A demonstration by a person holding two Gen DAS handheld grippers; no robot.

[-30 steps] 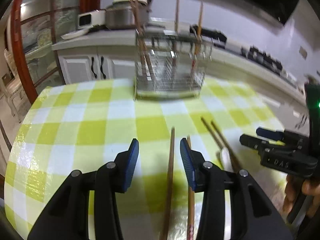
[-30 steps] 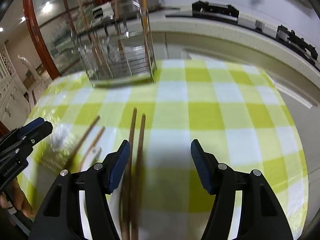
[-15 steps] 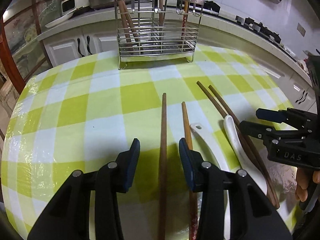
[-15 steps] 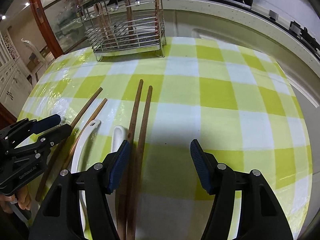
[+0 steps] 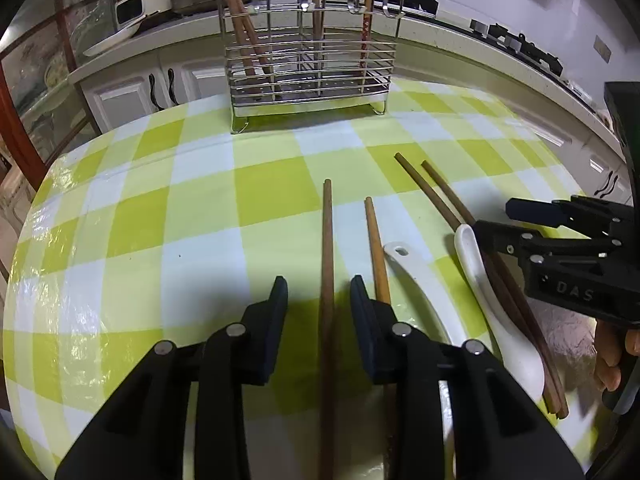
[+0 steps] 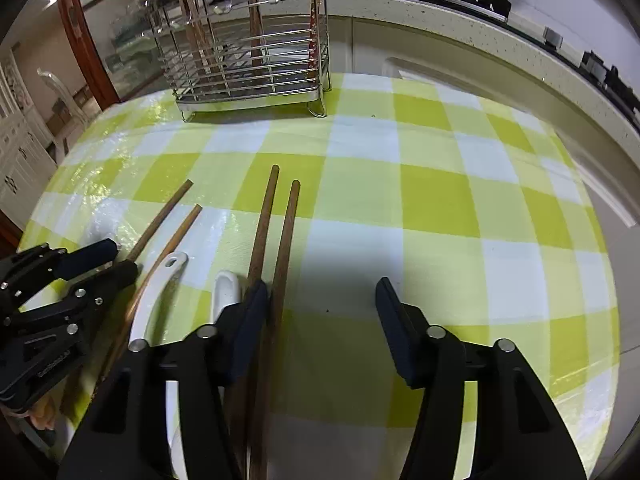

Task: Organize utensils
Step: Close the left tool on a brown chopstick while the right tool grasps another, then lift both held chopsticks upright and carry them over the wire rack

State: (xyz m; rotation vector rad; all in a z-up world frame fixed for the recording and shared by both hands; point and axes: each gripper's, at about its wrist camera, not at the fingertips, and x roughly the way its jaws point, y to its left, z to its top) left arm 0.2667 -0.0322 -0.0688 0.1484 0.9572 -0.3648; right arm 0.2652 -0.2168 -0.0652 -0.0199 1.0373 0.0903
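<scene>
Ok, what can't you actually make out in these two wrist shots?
- Left wrist view: the near end of the chopstick between the left gripper jaws runs off the bottom edge.
- Right wrist view: the bowls of both white spoons are hidden behind the right gripper body.
- Both views: the tops of the chopsticks standing in the wire rack are cut off by the top edge.

Bright overhead light; tablecloth (image 5: 80, 312) glare; fisheye-bent edges, dark corners.
</scene>
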